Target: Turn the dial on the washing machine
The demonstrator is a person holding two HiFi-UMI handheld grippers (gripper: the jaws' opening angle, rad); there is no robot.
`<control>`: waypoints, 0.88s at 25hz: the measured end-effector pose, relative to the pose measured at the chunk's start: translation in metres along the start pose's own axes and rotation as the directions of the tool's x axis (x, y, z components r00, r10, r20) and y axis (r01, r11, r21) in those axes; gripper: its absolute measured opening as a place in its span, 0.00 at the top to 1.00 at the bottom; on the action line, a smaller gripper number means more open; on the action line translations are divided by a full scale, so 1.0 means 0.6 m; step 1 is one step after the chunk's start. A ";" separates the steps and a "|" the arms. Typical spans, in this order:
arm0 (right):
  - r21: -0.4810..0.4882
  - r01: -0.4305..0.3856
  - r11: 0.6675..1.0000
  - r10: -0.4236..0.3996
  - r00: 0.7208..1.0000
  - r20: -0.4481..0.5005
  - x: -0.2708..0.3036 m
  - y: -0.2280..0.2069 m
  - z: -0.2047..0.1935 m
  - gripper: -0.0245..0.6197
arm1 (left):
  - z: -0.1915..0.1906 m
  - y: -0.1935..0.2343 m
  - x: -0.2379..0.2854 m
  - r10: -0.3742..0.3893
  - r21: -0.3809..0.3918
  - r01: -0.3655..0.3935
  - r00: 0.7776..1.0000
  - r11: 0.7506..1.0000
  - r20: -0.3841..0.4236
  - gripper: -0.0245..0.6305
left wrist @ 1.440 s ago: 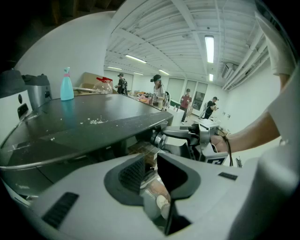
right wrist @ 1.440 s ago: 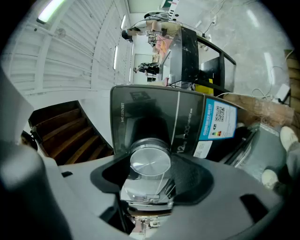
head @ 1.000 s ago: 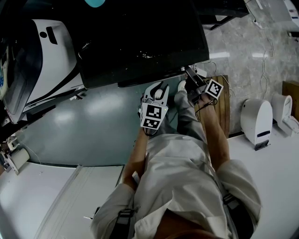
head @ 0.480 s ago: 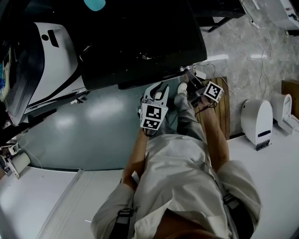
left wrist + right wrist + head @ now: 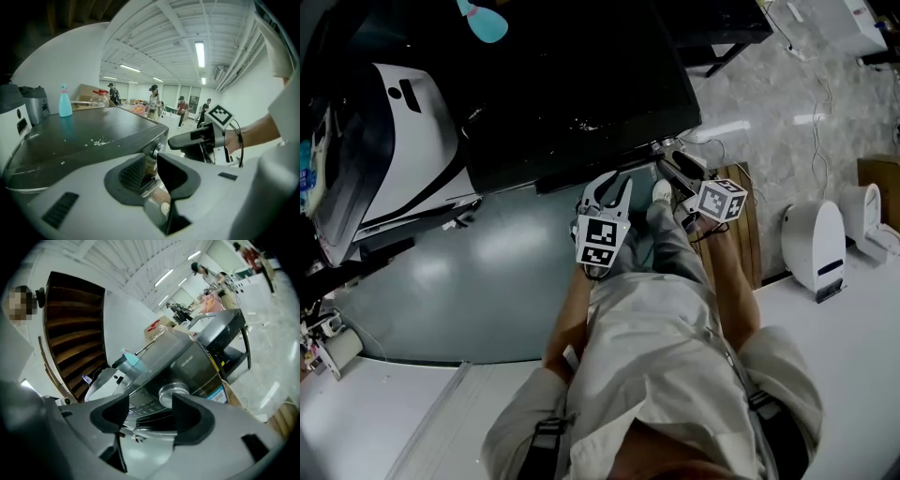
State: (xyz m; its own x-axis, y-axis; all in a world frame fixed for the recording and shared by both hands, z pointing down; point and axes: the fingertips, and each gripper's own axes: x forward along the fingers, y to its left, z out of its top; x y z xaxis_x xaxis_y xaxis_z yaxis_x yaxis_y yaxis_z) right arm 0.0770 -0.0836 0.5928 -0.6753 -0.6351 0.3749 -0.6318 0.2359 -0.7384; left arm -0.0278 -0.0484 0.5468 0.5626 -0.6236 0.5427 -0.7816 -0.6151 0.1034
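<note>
The washing machine has a dark top and stands ahead of me. Its silver dial sits on the front panel, just beyond my right gripper. The dial shows in the gap close to the right fingertip, with no pad pressing on it. Those jaws have just been closing and stand apart, with nothing gripped. From the left gripper view the dial is at the panel's corner, with the right gripper right beside it. My left gripper hangs below the machine's front edge, with its jaws a little apart and empty.
A blue bottle stands on the machine's top. A white appliance is at the left, and white devices sit on the counter at the right. A wooden pallet lies on the floor. Several people stand far off.
Both grippers have risen toward the machine's front edge. The right gripper has rolled, so its marker cube shows a different face. Its jaws opened wide and then narrowed again.
</note>
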 end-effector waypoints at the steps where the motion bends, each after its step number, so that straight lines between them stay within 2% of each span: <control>1: -0.038 0.010 0.999 -0.010 1.000 -0.002 -0.005 0.008 0.003 0.52 | 0.004 0.000 -0.004 0.001 0.002 -0.001 1.000 1.000 0.007 0.83; 5: -0.183 0.043 0.982 -0.045 0.999 -0.009 -0.020 0.041 0.013 0.52 | 0.021 0.004 -0.020 0.004 0.003 -0.005 0.999 1.000 0.036 0.83; 10: -0.341 0.090 0.936 -0.092 0.996 0.010 -0.039 0.085 0.032 0.54 | 0.046 0.008 -0.033 0.000 0.017 -0.001 0.997 1.000 0.073 0.83; 22: -0.536 0.195 0.821 -0.156 0.981 0.117 -0.087 0.172 0.074 0.54 | 0.098 0.008 -0.076 -0.033 0.058 0.024 0.989 0.998 0.147 0.83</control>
State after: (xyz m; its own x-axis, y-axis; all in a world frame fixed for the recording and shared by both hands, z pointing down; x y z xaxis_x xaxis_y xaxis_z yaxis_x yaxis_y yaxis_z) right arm 0.0638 -0.0589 0.4721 -0.5192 -0.7457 0.4175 -0.8544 0.4646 -0.2328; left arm -0.0417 -0.0512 0.4736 0.6213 -0.6673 0.4107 -0.7507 -0.6572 0.0676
